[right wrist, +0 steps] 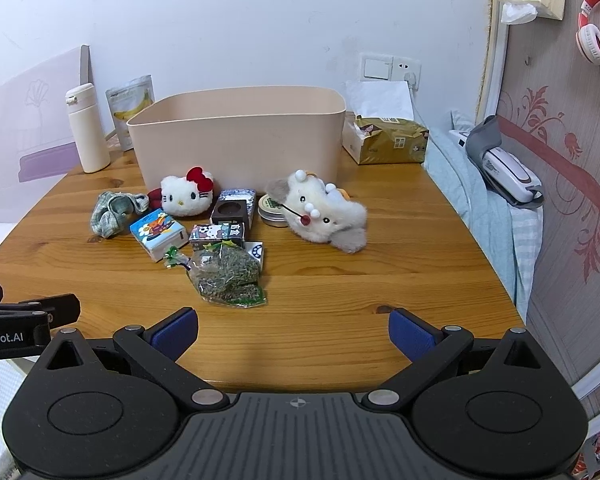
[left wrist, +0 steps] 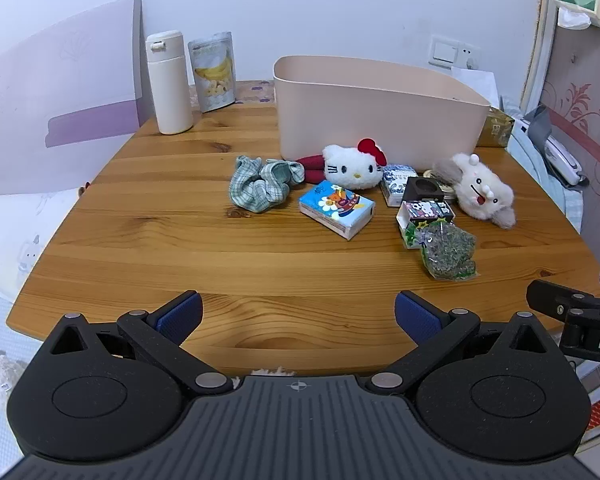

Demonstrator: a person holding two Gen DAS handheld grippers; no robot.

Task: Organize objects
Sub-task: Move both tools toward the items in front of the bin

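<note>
A pink bin [left wrist: 372, 112] [right wrist: 240, 132] stands at the back of the wooden table [left wrist: 160, 256]. In front of it lie a checked cloth [left wrist: 262, 182] [right wrist: 114, 210], a white cat plush with a red bow [left wrist: 354, 166] [right wrist: 186, 194], a blue tissue pack [left wrist: 336, 208] [right wrist: 158, 234], small boxes [left wrist: 424, 210] [right wrist: 230, 220], a bag of green herbs [left wrist: 448, 254] [right wrist: 228, 276], a round tin [right wrist: 272, 210] and a fluffy cream plush [left wrist: 484, 190] [right wrist: 322, 212]. My left gripper [left wrist: 298, 314] and my right gripper [right wrist: 293, 330] hover over the near table edge, both open and empty.
A white flask [left wrist: 169, 82] [right wrist: 86, 128] and a banana snack pouch [left wrist: 214, 70] [right wrist: 132, 106] stand at the back left. A gold tissue pack [right wrist: 388, 140] sits right of the bin. A bed with a grey device [right wrist: 504, 168] borders the table's right side.
</note>
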